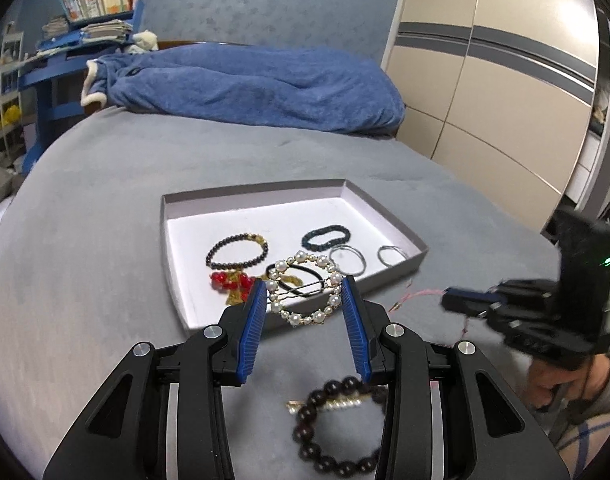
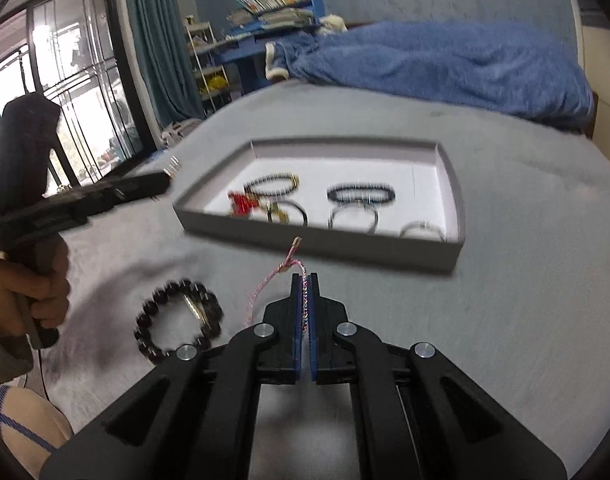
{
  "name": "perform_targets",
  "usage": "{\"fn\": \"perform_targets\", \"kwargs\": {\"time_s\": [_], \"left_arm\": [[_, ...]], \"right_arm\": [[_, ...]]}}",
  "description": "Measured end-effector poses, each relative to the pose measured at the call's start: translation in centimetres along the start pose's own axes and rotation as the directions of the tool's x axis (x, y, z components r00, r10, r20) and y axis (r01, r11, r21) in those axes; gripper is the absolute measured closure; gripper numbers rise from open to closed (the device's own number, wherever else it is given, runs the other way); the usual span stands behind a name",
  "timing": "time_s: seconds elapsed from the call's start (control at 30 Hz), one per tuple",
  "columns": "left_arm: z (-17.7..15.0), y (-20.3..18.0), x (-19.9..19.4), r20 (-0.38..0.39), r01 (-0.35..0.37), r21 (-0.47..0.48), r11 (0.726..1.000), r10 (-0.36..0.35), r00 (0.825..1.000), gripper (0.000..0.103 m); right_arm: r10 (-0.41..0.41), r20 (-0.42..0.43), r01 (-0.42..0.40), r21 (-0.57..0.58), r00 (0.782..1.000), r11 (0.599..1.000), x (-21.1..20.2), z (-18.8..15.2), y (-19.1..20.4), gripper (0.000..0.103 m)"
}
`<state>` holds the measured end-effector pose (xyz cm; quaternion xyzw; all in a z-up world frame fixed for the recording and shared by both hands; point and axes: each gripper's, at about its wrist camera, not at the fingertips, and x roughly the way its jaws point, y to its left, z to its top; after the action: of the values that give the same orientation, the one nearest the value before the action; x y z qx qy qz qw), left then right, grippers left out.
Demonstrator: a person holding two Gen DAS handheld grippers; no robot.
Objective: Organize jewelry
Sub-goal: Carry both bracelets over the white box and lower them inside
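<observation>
My left gripper [image 1: 305,290] holds a round pearl hair clip [image 1: 305,294] between its blue fingers [image 1: 254,320], over the front edge of the grey jewelry box [image 1: 173,248]. The box holds several bracelets and rings, among them a dark bead bracelet [image 1: 237,250] and a teal bracelet [image 1: 325,237]. My right gripper [image 2: 304,280] is shut on a thin pink chain [image 2: 289,266], just before the box's near wall [image 2: 317,246]. A large dark bead bracelet [image 1: 337,428] lies on the bed below my left gripper, with a small pearl clip [image 1: 329,403] inside it; it also shows in the right wrist view [image 2: 177,320].
The box sits on a grey bed cover [image 1: 105,240]. A blue blanket [image 1: 245,84] lies at the far end. A wardrobe [image 1: 505,80] stands to the right, a blue desk with books [image 1: 85,20] to the left, and a window [image 2: 65,80] beyond.
</observation>
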<state>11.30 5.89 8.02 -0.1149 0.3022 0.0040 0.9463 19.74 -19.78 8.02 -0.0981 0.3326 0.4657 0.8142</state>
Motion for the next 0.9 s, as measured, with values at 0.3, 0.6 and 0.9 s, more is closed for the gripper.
{"fn": "perform_targets", "kwargs": {"time_s": [0.3,0.6,0.9], "left_arm": [[1.9,0.8,2.8,-0.026,-0.038,0.003,0.999,0.038,0.999,0.063],[2.8,1.5,4.4,-0.034,-0.043,-0.008,0.999,0.043,0.999,0.063],[2.7,1.9,5.5,-0.038,-0.047,-0.015,0.999,0.047,0.998,0.063]], "right_arm": [[-0.012,0.064,0.013,-0.014,0.998,1.0,-0.6,3.8,-1.0,0.101],[-0.021,0.133,0.019,0.024,0.991,1.0,-0.3,7.5,-2.0,0.101],[-0.009,0.163,-0.004,0.081,0.987,0.997,1.6,9.8,-3.4,0.101]]}}
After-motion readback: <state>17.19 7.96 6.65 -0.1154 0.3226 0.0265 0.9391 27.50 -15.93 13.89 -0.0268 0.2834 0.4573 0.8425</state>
